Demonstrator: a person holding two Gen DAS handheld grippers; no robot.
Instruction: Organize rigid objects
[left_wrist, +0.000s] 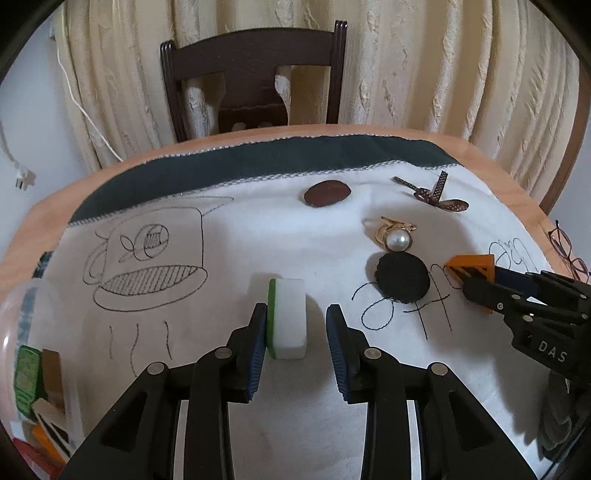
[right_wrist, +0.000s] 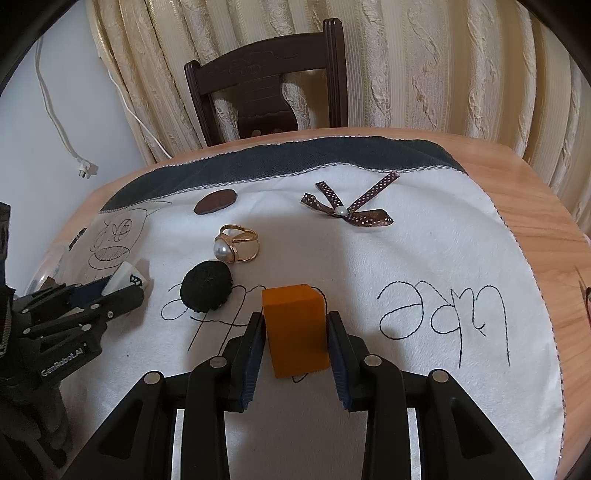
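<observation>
Early stage — your left gripper (left_wrist: 295, 328) straddles the white tile (left_wrist: 290, 317) unclenched, your right gripper (right_wrist: 295, 332) pinches the orange block (right_wrist: 295, 328); ring (right_wrist: 236, 245), bow (right_wrist: 347, 206) loose at 12 o'clock.

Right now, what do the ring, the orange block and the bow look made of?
Ring: gold-toned metal, polished, judging by its glints, with a glossy pearl-like bead, real or imitation unclear. Orange block: hard, matte, flat-faced; likely plastic or painted wood. Bow: brown dotted ribbon fabric, slightly shiny.

A home dining room is suggested: a round wooden table (right_wrist: 535, 206) is covered by an embroidered cloth (right_wrist: 424, 258), with a carved chair (right_wrist: 266, 77) and cream curtains (right_wrist: 461, 66) behind.
</observation>
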